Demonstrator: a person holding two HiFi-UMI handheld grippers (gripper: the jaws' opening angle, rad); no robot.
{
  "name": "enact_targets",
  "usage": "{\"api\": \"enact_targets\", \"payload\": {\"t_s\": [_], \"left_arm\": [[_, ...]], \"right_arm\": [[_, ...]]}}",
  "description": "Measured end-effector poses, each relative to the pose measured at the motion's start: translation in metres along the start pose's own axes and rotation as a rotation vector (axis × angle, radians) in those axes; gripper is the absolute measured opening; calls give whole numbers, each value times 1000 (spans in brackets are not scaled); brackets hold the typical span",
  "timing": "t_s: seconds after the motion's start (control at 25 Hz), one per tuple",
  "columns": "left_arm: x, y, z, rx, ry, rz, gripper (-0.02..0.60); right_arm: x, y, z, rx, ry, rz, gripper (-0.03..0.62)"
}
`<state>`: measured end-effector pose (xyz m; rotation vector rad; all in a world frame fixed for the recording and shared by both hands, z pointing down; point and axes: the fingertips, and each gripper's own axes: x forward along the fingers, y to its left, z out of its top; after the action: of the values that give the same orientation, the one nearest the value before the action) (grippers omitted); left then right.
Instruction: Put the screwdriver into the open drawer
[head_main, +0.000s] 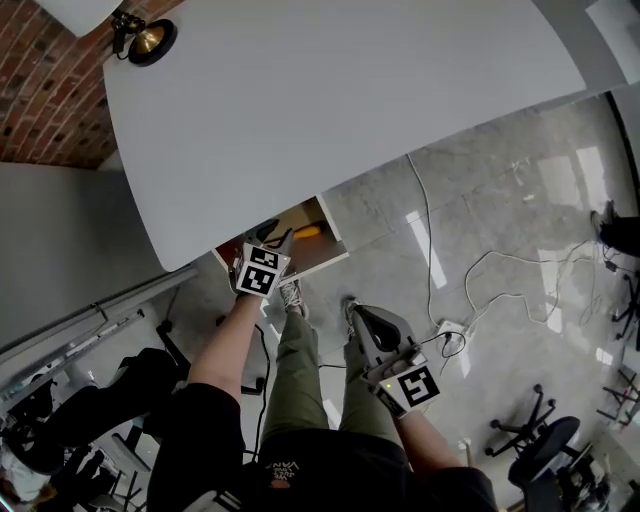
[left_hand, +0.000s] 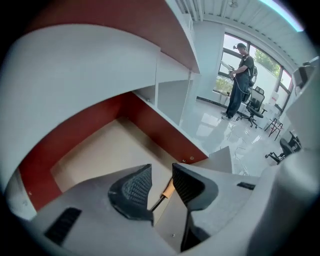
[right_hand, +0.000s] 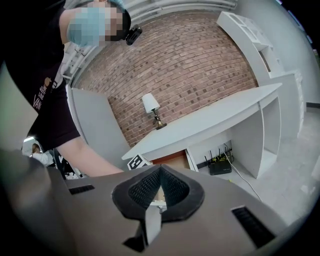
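Note:
The screwdriver, with an orange handle, lies inside the open drawer under the white desk. My left gripper hangs just above the drawer, open. In the left gripper view its jaws stand apart, and the screwdriver's handle shows below, in the gap between them, resting on the tan drawer floor; the pads do not touch it. My right gripper is lower right, over the floor by the person's leg. Its tips meet with nothing between them.
A lamp stands on the desk's far left corner by the brick wall. Cables and a power strip lie on the grey floor. Office chairs stand at the lower right. Another person stands far off by the windows.

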<state>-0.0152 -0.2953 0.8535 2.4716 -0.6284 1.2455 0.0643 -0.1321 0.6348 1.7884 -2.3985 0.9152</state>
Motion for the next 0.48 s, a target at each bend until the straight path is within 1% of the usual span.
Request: {"api": "enact_targets", "payload": {"t_s": [0.08, 0.12, 0.16, 0.2, 0.32, 0.48], "left_arm": [[-14, -5, 3, -5, -36, 2, 123], [-21, -8, 4, -4, -56, 3, 107], [-30, -11, 5, -4, -73, 6, 76], [-41, -15, 7, -4, -86, 11, 64], [-77, -23, 13, -18, -127, 40, 45], [-126, -37, 27, -34, -212, 70, 20]], "right_arm": [[0, 5, 6, -17, -1, 18, -3], [-1, 8, 9, -25, -2, 27, -3], [-1, 10, 12, -34, -2, 35, -3], [-2, 14, 15, -41, -2, 44, -3], [-5, 24, 25, -60, -3, 69, -3], [-11, 40, 38, -93, -9, 111, -3]]}}
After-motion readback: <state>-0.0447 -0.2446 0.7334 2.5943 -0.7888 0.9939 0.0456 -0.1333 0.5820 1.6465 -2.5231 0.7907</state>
